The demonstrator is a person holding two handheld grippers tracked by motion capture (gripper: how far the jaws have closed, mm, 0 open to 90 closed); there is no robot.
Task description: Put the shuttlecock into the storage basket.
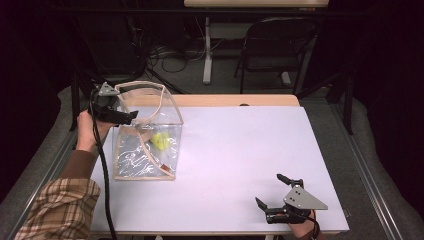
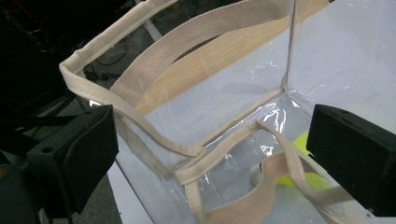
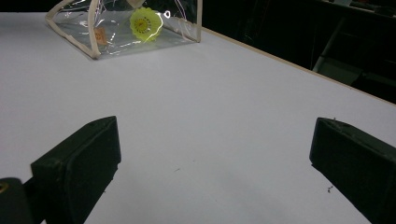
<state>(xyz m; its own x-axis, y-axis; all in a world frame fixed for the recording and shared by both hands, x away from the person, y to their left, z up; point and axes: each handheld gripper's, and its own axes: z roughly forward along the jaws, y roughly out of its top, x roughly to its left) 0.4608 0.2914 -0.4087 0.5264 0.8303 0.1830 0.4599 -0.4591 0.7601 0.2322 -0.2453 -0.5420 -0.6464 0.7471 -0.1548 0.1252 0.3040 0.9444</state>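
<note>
Left claw [image 1: 131,117] hangs at the upper left corner of the clear bag [image 1: 150,150], held up by a hand [image 1: 89,131] at the bag's left side. Its jaws stand wide apart; in the left gripper view the bag's cream-trimmed rim [image 2: 126,112] passes between them, touched by neither pad, so nothing is gripped.

Standing near the left edge of the table [image 1: 240,150], the bag is upright with its mouth open, its see-through walls edged in cream webbing. One webbing handle [image 1: 142,84] arches over the mouth on the far side; the other handle [image 2: 261,186] has dropped inside the bag. A yellow shuttlecock [image 1: 160,140] lies at the bottom of the bag, seen through the wall, and beside it sits a small orange thing [image 3: 99,33] too small to name.

Right claw [image 1: 272,192] rests low, well apart from the bag, toward the table's near right corner. Its jaws are spread wide as well, with bare table between them.
</note>
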